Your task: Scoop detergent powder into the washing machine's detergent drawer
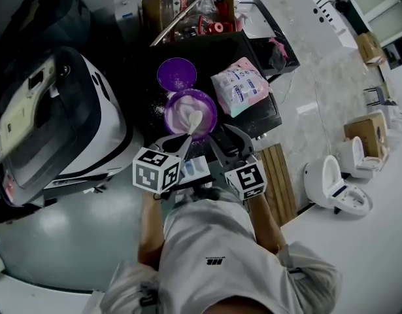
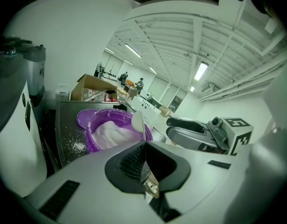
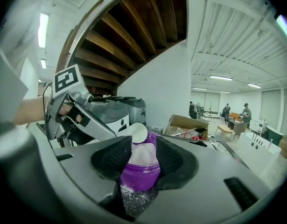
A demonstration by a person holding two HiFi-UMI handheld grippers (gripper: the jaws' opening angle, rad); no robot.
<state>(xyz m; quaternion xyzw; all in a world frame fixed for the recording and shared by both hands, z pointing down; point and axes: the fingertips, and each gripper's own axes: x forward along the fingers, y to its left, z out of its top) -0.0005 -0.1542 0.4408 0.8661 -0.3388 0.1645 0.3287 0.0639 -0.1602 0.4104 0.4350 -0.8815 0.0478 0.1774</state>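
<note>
Fingers, left gripper view: pads (image 2: 133, 162) of the left gripper (image 2: 144, 146) were pressed together on the handle of the white spoon (image 2: 137, 120).
Spoon, left gripper view: its bowl was raised over the purple tub (image 2: 92, 143); I could not tell its load.
Powder, left gripper view: white powder (image 2: 113, 133) was heaped in the tub, with loose grains on the dark top (image 2: 68, 125) beside it.
Lid, left gripper view: the purple lid (image 2: 82, 118) lay flat behind the tub.
Fingers, right gripper view: the right gripper (image 3: 141, 157) had its jaws narrowly apart and clamped nothing.
Tub, right gripper view: it showed through the gap, just beyond the jaws, with the spoon bowl above its rim.
Layout, head view: the tub sat on the dark top, with a pink detergent bag (image 1: 240, 87) just to its right.
Washing machine, head view: the washing machine (image 1: 63, 116) stood to the left.
Box, head view: a cardboard box (image 1: 187, 8) stood behind.
Drawer, head view: a white-and-blue part (image 1: 193, 169) lay between the grippers; it may have been the drawer, but I could not tell.
Progress: judged early. The spoon was at the powder and no powder showed in any drawer. Loading, carrying and tipping were left.
</note>
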